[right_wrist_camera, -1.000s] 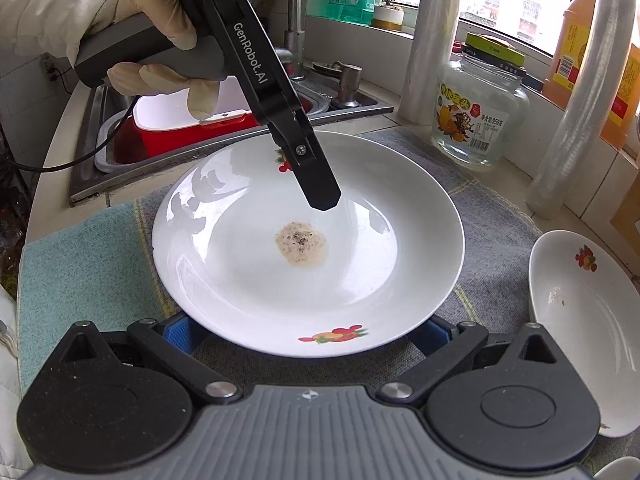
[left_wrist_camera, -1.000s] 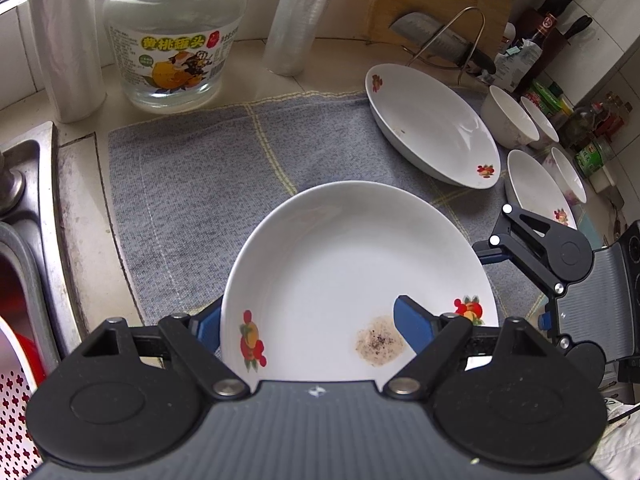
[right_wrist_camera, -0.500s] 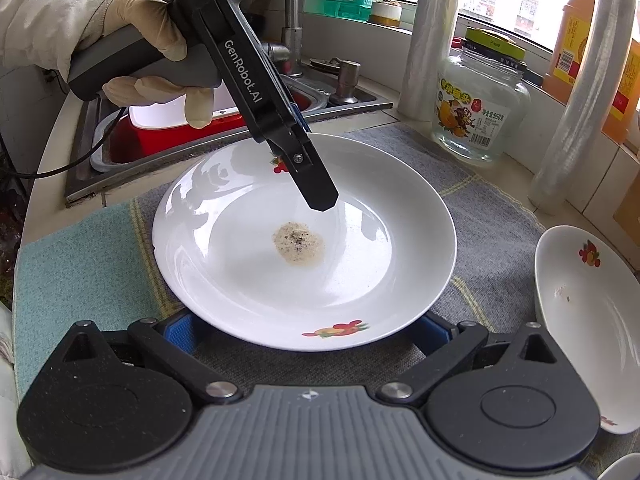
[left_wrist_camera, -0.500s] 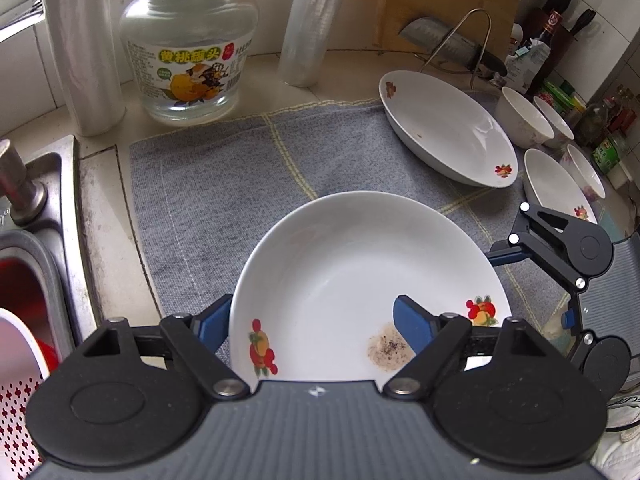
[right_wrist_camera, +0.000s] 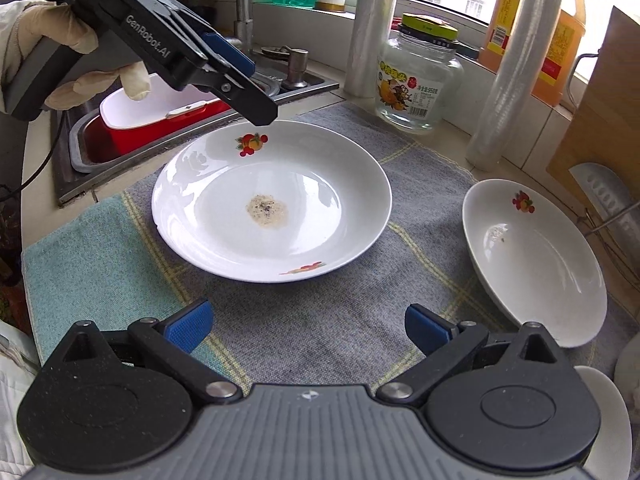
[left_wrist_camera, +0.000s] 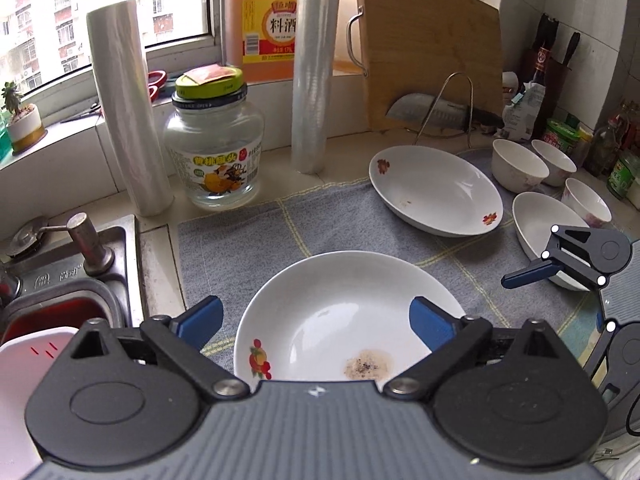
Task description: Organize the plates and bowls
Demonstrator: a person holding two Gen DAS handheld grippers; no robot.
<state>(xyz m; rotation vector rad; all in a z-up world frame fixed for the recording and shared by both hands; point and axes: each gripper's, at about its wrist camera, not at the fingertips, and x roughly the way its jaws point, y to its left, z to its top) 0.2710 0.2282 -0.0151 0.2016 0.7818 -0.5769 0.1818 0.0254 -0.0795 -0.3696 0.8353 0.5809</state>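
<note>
Soiled plate (right_wrist_camera: 272,200) flat on grey cloth (right_wrist_camera: 320,320).
Left gripper (left_wrist_camera: 316,320) and right gripper (right_wrist_camera: 306,326): jaws wide, holding nothing.

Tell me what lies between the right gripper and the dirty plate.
Only bare grey cloth. In the right wrist view, the open right gripper sits back from the dirty plate, with nothing else on that stretch.

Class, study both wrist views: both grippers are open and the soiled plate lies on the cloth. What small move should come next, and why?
Probably bring the left gripper down and close on the near rim of the soiled plate. It is open and above that rim, while the right gripper is clear of the plate, and a second plate waits alongside.
</note>
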